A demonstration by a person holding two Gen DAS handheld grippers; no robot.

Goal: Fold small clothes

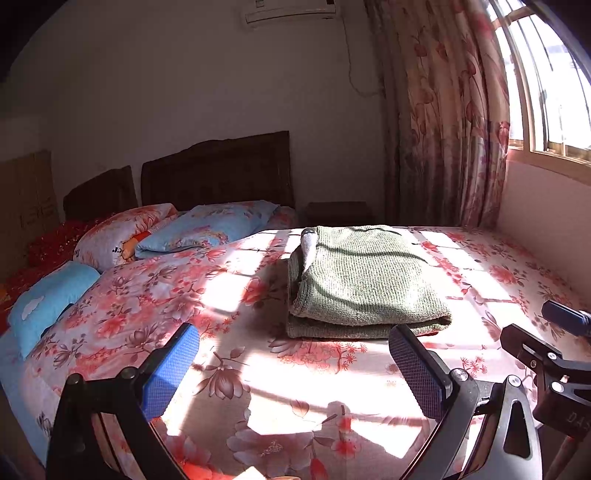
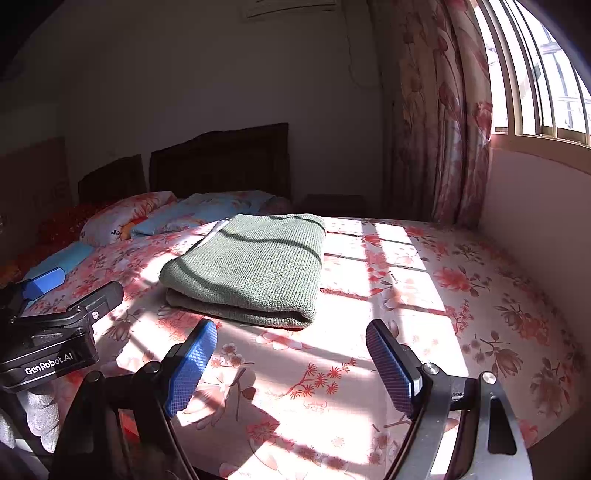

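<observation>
Left gripper (image 1: pixel 293 354): jaws wide apart, nothing between, tilted slightly down.
Right gripper (image 2: pixel 291 350): the same, just beside it.

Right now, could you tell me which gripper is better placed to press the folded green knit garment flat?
Probably the left gripper: the garment lies straight ahead of its open jaws, but left of the right gripper.

One folded green knitted garment (image 1: pixel 364 280) lies on one bed (image 1: pixel 332 398) covered by a floral sheet. Four pillows or cushions are at the head end: one floral with cartoon print (image 1: pixel 118 236), one blue patterned (image 1: pixel 207 227), one plain blue with a white cloud (image 1: pixel 48 299), and one pinkish (image 1: pixel 286 216), partly hidden. Two dark headboards (image 1: pixel 216 171) stand behind. Two hand-held grippers show, left hand-held gripper (image 1: pixel 293 358) and right hand-held gripper (image 2: pixel 291 354), each with two blue pads. One window (image 1: pixel 543 85), one curtain (image 1: pixel 443 110), one air conditioner (image 1: pixel 291 11)
</observation>
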